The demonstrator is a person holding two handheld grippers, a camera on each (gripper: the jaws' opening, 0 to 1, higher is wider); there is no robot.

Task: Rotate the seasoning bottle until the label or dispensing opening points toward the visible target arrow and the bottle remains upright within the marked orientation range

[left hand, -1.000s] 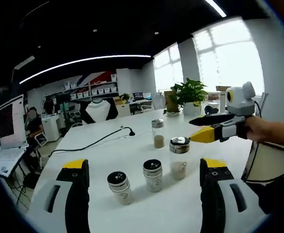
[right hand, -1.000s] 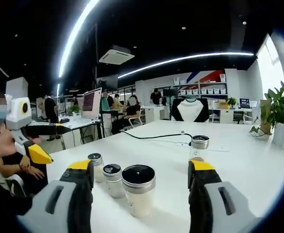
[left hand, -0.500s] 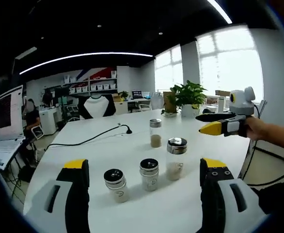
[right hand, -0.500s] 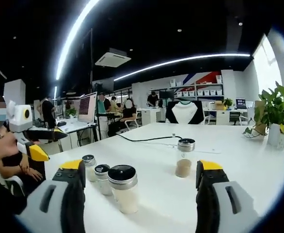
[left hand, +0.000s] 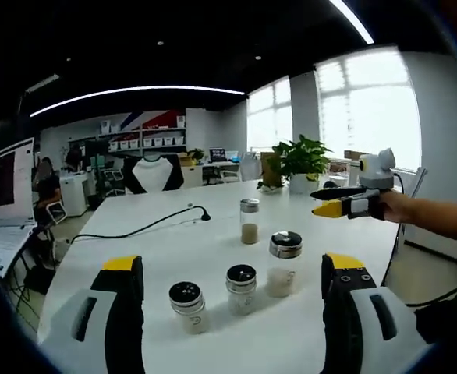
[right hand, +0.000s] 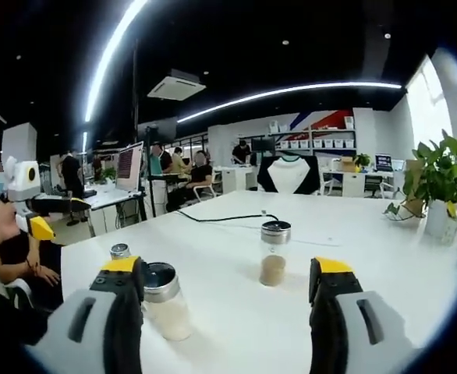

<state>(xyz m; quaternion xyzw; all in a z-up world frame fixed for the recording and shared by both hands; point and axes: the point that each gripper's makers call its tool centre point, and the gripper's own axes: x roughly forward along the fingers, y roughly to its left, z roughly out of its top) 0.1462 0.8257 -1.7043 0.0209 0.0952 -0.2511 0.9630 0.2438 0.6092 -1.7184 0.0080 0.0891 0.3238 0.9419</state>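
Hovering above the white table (left hand: 158, 249), the left gripper (left hand: 232, 312) holds its jaws wide with nothing between them; three bottles stand just ahead of them: a small jar (left hand: 187, 307), a second jar (left hand: 242, 288) and a taller bottle (left hand: 282, 263). A fourth bottle (left hand: 249, 221) stands farther off. The right gripper (right hand: 224, 308), also wide and empty, has that lone bottle (right hand: 274, 252) ahead between its jaws, and the taller bottle (right hand: 164, 300) by its left jaw.

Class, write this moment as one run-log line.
left claw: open, empty | right claw: open, empty | four seasoning bottles upright on white table | none gripped | arrow: not visible
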